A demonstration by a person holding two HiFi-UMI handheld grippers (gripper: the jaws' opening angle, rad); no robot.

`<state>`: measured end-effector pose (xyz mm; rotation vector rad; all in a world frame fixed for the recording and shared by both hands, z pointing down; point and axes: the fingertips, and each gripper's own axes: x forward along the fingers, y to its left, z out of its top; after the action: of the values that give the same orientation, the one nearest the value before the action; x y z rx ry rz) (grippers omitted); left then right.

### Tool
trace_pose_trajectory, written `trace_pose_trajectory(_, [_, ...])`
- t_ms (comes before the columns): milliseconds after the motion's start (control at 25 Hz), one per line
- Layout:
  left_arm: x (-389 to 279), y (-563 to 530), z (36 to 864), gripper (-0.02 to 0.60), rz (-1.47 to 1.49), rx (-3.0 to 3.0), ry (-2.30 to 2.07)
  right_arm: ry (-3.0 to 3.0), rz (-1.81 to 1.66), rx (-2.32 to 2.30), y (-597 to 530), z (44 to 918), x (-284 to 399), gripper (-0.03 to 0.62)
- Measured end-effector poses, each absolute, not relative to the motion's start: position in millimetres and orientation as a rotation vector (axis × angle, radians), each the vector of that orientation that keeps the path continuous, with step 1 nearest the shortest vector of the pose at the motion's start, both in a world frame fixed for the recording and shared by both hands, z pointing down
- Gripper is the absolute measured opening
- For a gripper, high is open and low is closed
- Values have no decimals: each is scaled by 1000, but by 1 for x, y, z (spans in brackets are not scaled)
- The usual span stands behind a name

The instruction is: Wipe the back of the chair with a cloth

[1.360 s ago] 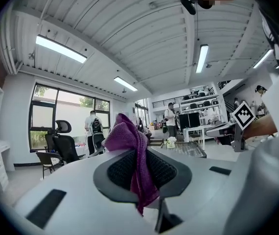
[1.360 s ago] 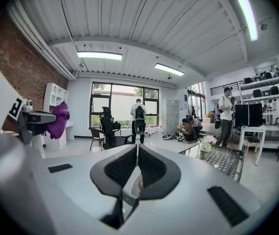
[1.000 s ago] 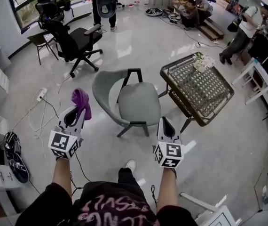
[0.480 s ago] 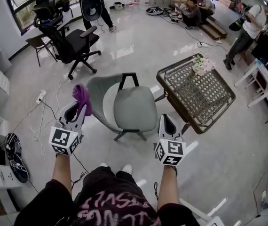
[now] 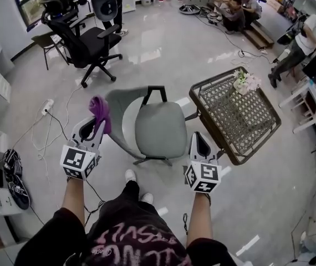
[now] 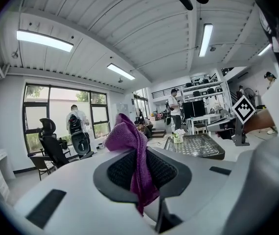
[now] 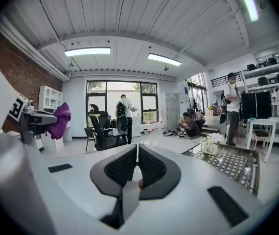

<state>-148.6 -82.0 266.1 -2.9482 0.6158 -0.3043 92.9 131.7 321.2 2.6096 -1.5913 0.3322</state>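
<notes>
A grey-green shell chair (image 5: 155,127) on black legs stands on the floor just ahead of me, its curved back (image 5: 117,121) on the left side. My left gripper (image 5: 93,127) is held left of the chair back, shut on a purple cloth (image 5: 100,111) that bunches above its tips; the cloth (image 6: 132,160) hangs between the jaws in the left gripper view. My right gripper (image 5: 201,144) sits at the chair's right front, shut with nothing in it (image 7: 136,166). Neither gripper touches the chair.
A wire-mesh table (image 5: 234,111) with a small flower pot (image 5: 245,82) stands right of the chair. A black office chair (image 5: 86,43) is at the back left. Cables and a power strip (image 5: 47,107) lie on the floor at left. People sit and stand at the back right.
The view has shifted as I stepped closer to the chair; both grippers keep their pose, the left still holding the cloth. The person at the back has moved left.
</notes>
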Motion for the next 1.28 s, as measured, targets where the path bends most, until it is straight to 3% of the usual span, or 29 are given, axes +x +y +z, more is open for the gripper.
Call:
trace_pose_trajectory(760, [-129, -231, 319, 74, -353, -3052, 703, -1600, 386, 2570, -29, 344, 121, 28])
trace_pose_trajectory(1280, [-143, -276, 335, 74, -333, -3065, 843, -1674, 334, 2449, -98, 349, 126, 28])
